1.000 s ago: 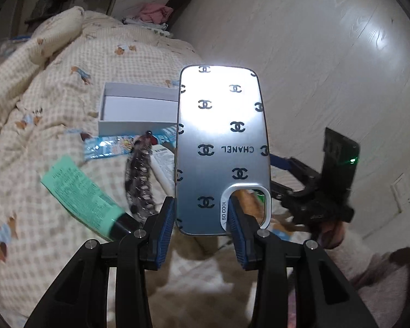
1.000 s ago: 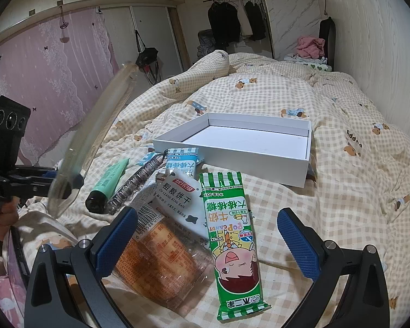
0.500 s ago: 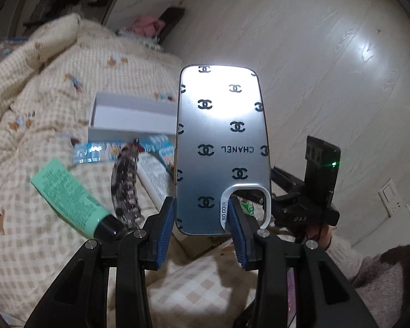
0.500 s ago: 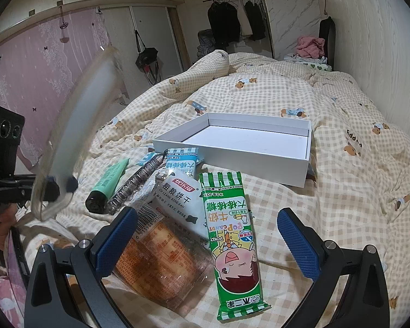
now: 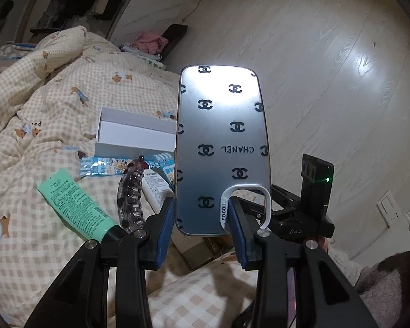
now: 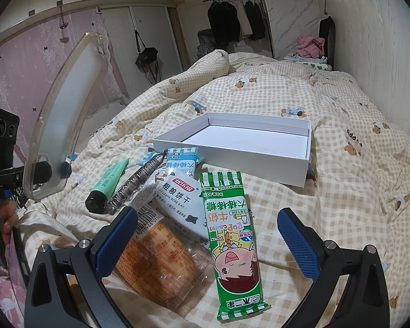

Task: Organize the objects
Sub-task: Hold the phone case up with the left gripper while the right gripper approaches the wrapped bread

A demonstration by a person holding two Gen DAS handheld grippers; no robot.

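My left claw [image 5: 202,216] is clamped on the lower end of a mirrored phone case [image 5: 221,142], which stands upright above the bed [image 5: 41,104]. The case hides part of the white box [image 5: 134,134] and the snack packets behind it. In the right wrist view I see the case only edge-on at the far left. My right claw [image 6: 205,235] stands wide apart, empty, above the green candy pack [image 6: 229,227]; the biscuit packet [image 6: 155,259] is half covered by one finger.
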